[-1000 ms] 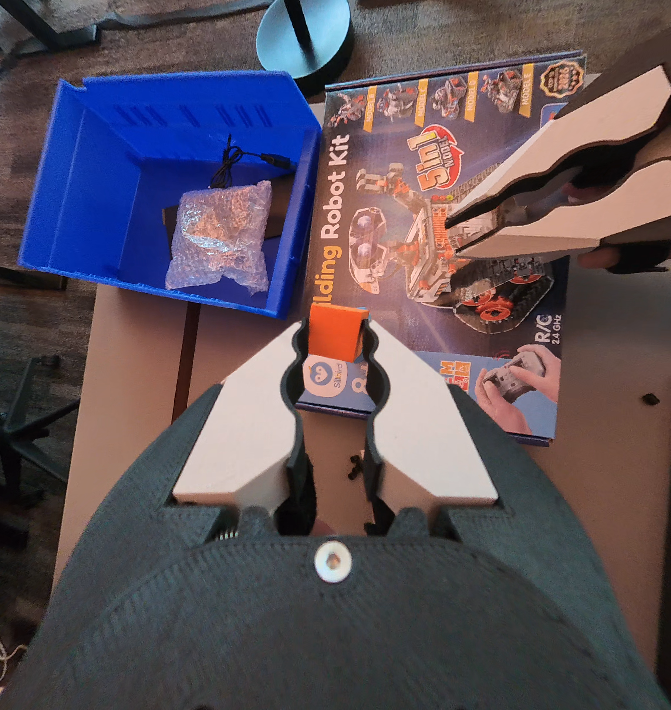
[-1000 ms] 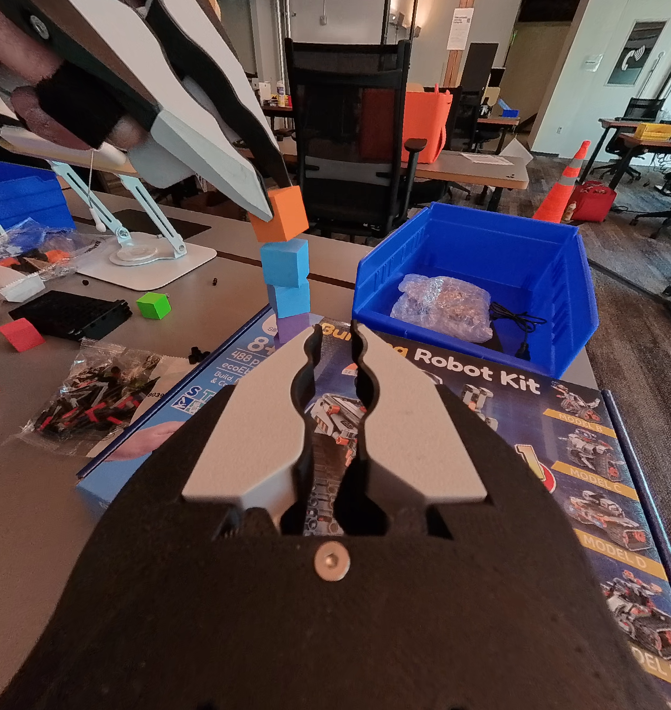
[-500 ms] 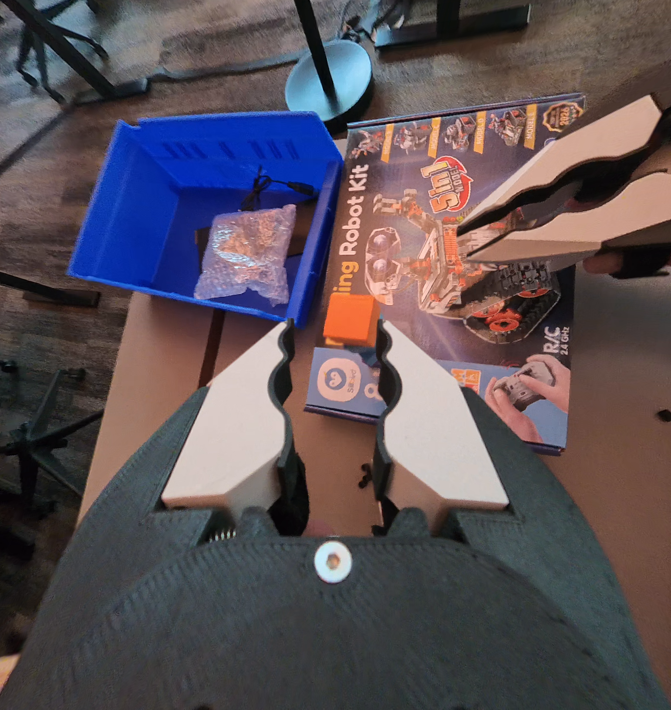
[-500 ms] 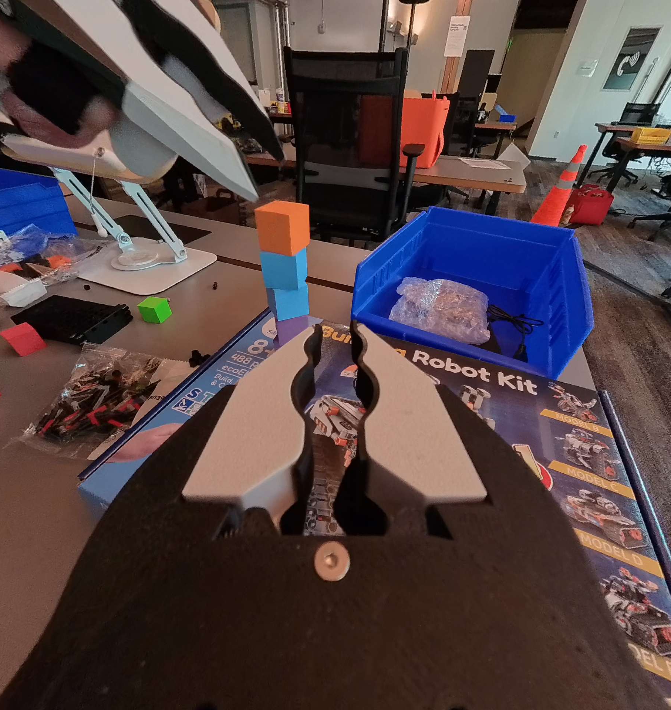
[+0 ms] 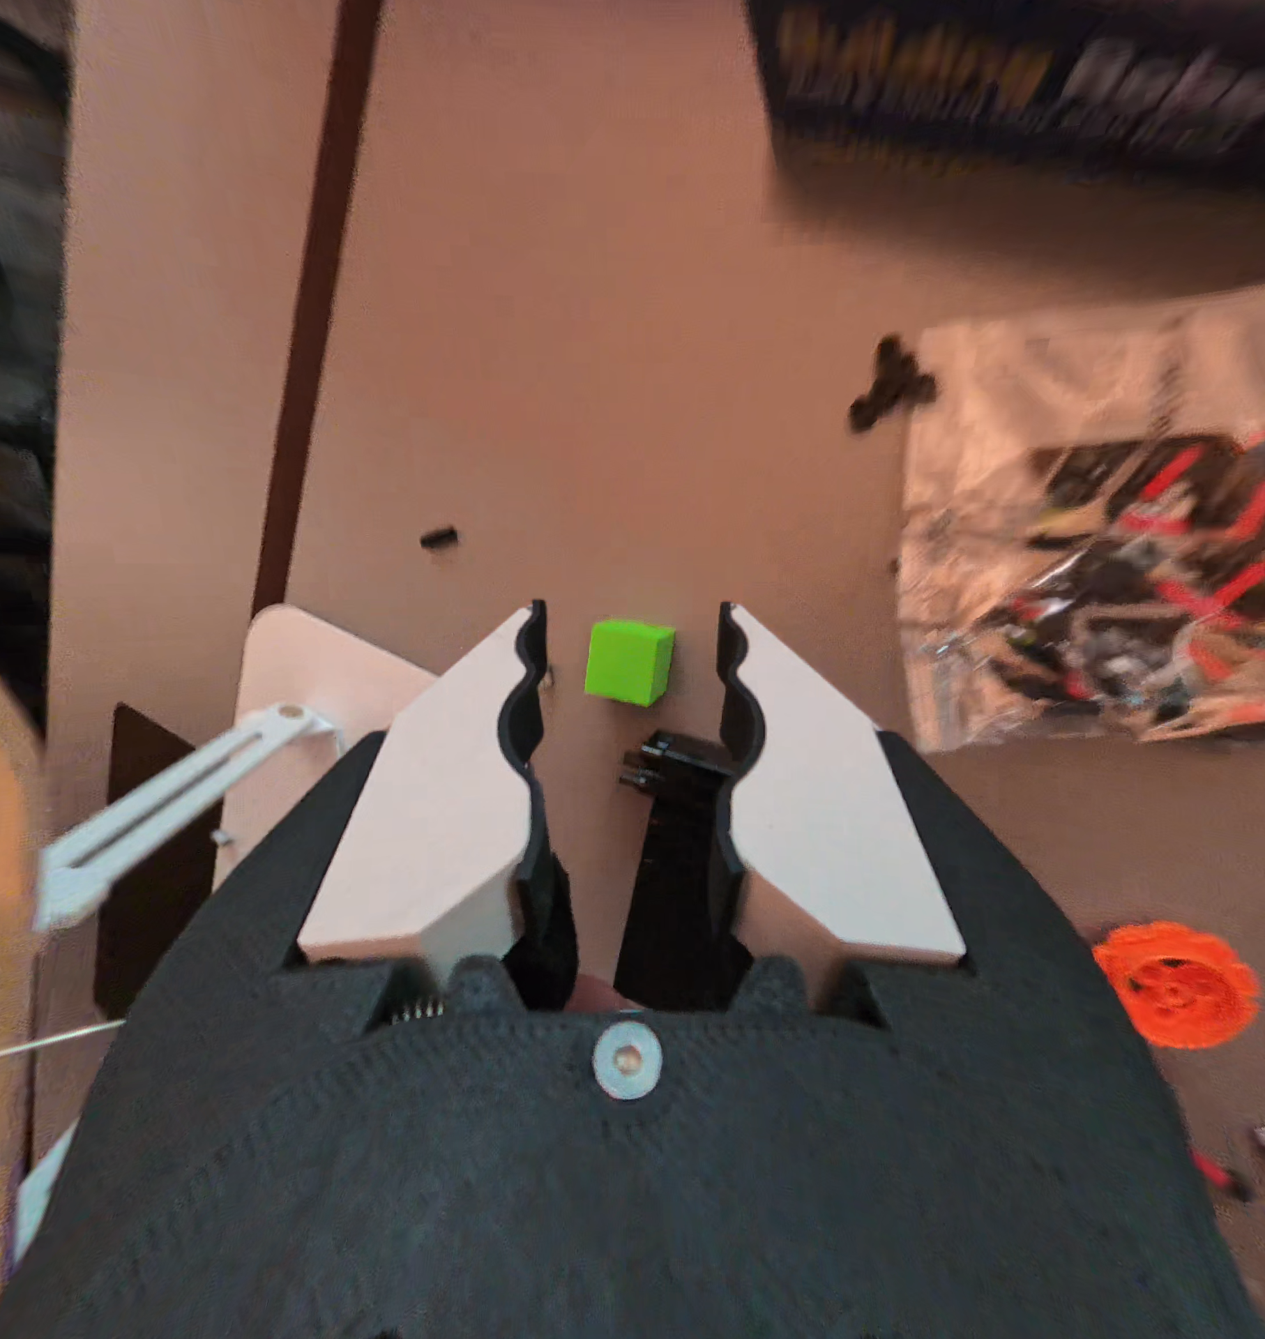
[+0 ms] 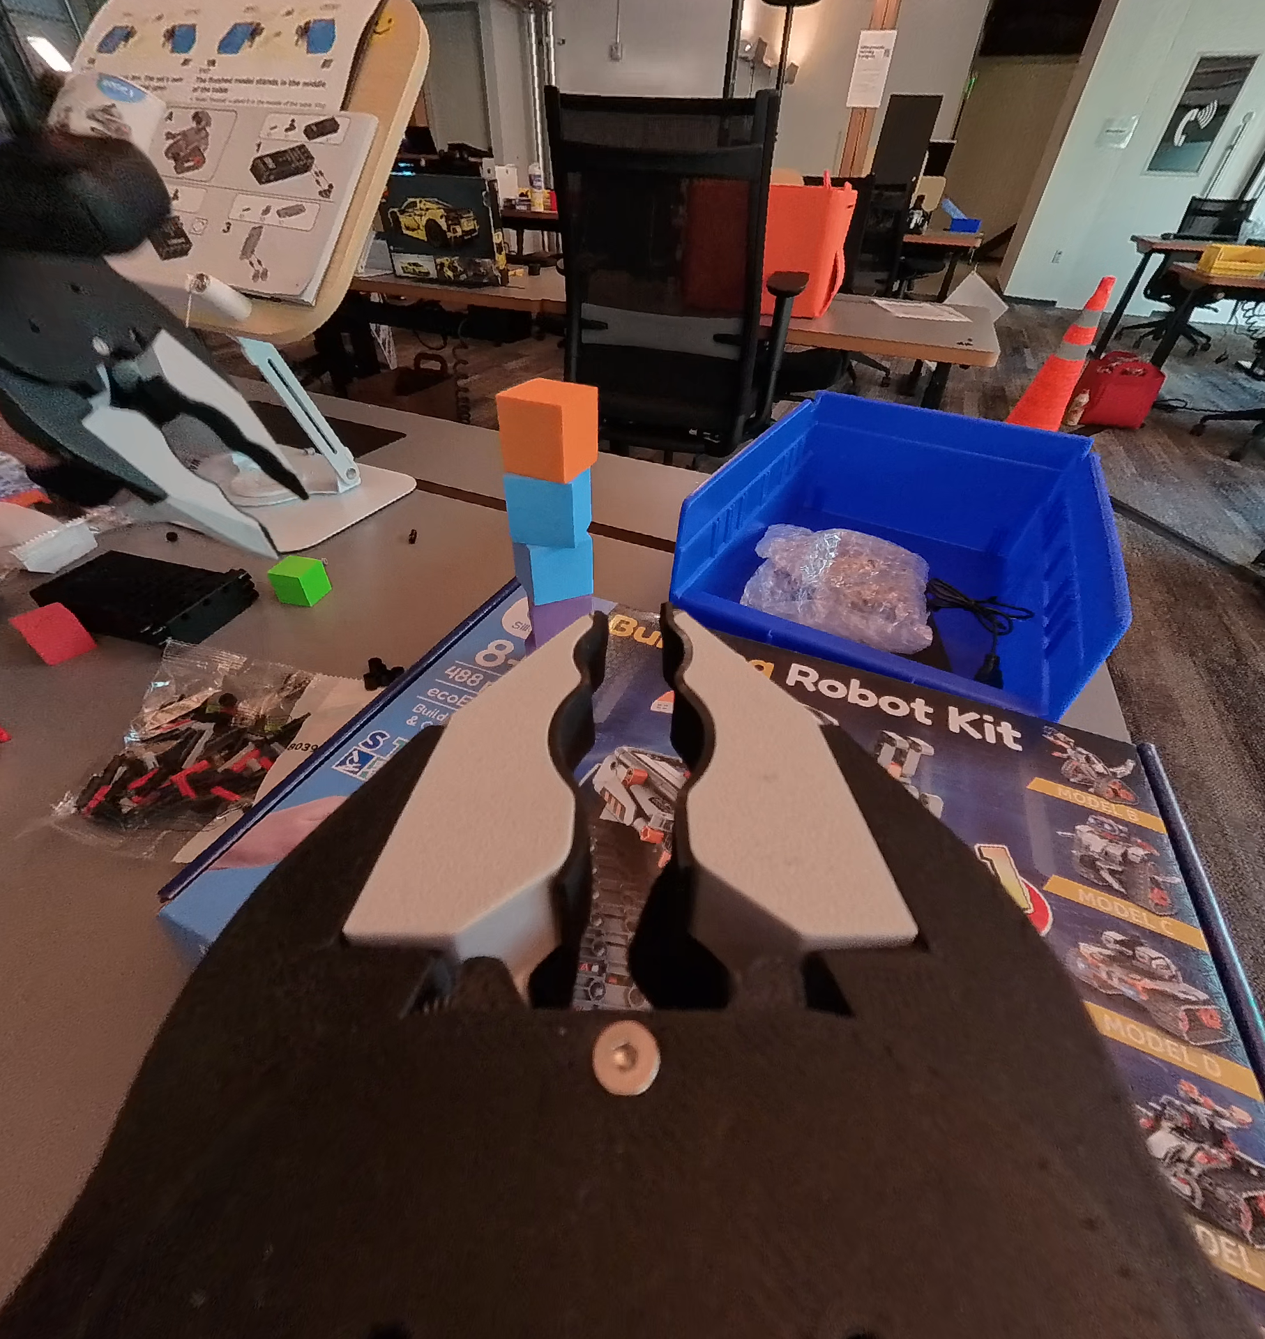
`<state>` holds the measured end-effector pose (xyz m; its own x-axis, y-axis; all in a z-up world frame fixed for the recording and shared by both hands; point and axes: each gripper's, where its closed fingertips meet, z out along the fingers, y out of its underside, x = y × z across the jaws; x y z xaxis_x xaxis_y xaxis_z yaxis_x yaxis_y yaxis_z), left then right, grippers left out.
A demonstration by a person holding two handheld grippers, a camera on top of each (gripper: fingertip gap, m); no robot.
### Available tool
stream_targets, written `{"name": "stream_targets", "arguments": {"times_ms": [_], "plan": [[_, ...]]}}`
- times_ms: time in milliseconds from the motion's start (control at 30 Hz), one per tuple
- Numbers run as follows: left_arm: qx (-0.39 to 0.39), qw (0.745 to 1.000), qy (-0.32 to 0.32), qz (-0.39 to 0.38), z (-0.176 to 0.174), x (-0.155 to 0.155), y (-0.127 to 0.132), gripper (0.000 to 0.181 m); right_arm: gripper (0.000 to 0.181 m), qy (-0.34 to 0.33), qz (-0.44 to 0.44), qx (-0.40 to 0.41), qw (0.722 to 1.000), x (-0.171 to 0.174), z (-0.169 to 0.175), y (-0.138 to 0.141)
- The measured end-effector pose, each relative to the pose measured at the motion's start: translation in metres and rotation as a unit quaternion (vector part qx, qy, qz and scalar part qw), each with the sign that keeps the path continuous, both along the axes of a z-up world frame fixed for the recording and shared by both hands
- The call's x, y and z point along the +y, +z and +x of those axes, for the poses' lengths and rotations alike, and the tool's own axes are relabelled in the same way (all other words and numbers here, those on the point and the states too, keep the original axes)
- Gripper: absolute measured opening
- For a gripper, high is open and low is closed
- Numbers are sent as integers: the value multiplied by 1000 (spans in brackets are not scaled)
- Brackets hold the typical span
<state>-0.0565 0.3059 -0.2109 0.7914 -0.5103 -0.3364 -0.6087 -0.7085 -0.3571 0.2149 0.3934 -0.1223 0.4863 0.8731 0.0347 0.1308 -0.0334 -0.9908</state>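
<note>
Left wrist view puts the green cube (image 5: 628,661) on the desk (image 5: 615,326) between my left claw (image 5: 629,616), spread wide, empty. Clipping the black block (image 5: 677,768) beside it could skew the grab; right claw (image 6: 633,623) hangs narrow, empty, near the wobbly cube tower (image 6: 548,500).

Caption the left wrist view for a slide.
Open left hand-held gripper poised over a green cube on the table.

Matt green cube (image 5: 628,661) on smooth matt bench (image 5: 615,290); crinkled glossy plastic parts bag (image 5: 1122,565); glossy printed cardboard kit box (image 6: 977,833); shiny blue plastic bin (image 6: 905,464); bubble-wrap bundle (image 6: 832,587) inside.
</note>
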Motion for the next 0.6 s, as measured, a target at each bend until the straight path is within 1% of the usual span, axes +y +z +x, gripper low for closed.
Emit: {"name": "stream_targets", "arguments": {"times_ms": [100, 200, 233, 300, 333, 400, 467, 533, 600], "plan": [[25, 999, 16, -28, -22, -6, -27, 48, 14, -1, -2, -5, 1000, 1, -1, -3], [23, 999, 26, -41, -32, -7, -44, 46, 14, -2, -4, -7, 1000, 2, -1, -5], [24, 998, 30, -46, -34, -8, -48, 44, 14, -2, -3, -7, 1000, 2, -1, -5], [18, 998, 32, -50, -35, -8, -54, 29, 14, -2, -3, -8, 1000, 2, -1, -5], [16, 998, 33, -45, -35, -7, -54, 29, 14, -2, -3, -8, 1000, 2, -1, -5], [7, 999, 33, -35, -31, -5, -48, 28, 14, -2, -2, -8, 1000, 2, -2, -4], [-20, 999, 24, -12, -16, 1, -30, 28, 14, -1, -2, -7, 1000, 2, -2, -4], [-37, 999, 0, 20, 8, 10, -1, 29, 14, 0, -2, -7, 1000, 1, -2, -3], [-55, 996, -33, 55, 41, 23, 36, 29, 14, 1, -1, -6, 1000, 1, -2, -3]]}}
